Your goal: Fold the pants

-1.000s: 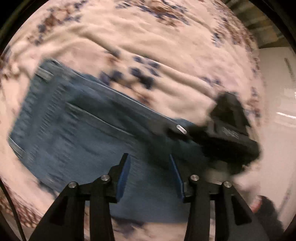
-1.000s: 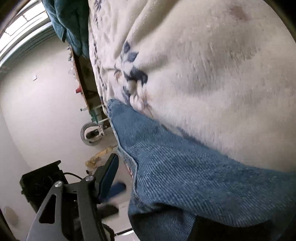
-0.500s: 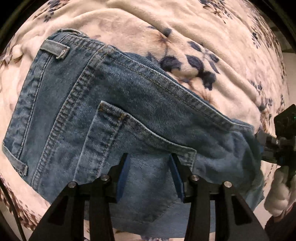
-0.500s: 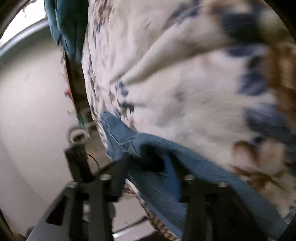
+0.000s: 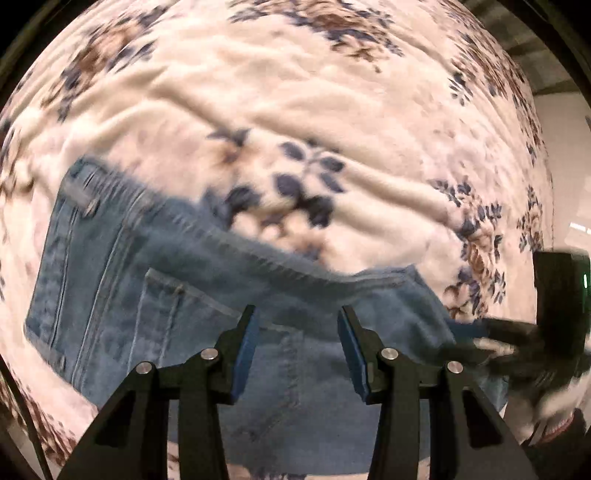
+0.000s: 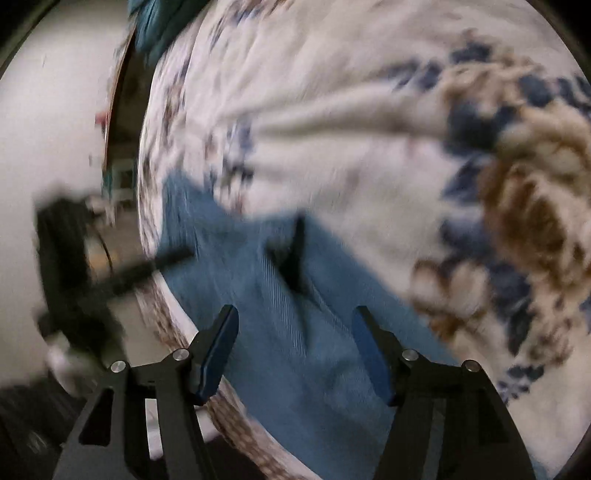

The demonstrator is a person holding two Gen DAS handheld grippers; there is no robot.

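Folded blue jeans [image 5: 177,295] lie flat near the front edge of a cream floral blanket [image 5: 314,110], back pocket up. My left gripper [image 5: 297,339] is open and empty, hovering above the pocket. The right gripper also shows at the right of the left wrist view [image 5: 517,343], at the jeans' right end. In the right wrist view the jeans [image 6: 295,314] run away from me and my right gripper [image 6: 295,343] is open, empty, just above the denim. The left gripper shows blurred at the left of that view [image 6: 74,266].
The blanket [image 6: 351,129] covers a bed whose edge drops off at the left of the right wrist view. A teal cloth [image 6: 159,22] lies at the far end. Pale floor [image 6: 44,110] and some furniture lie beyond the edge.
The right gripper has let go of the jeans' edge and opened, pulling back. The left gripper has drawn back from the jeans, so they look smaller. Both views are blurred by motion.
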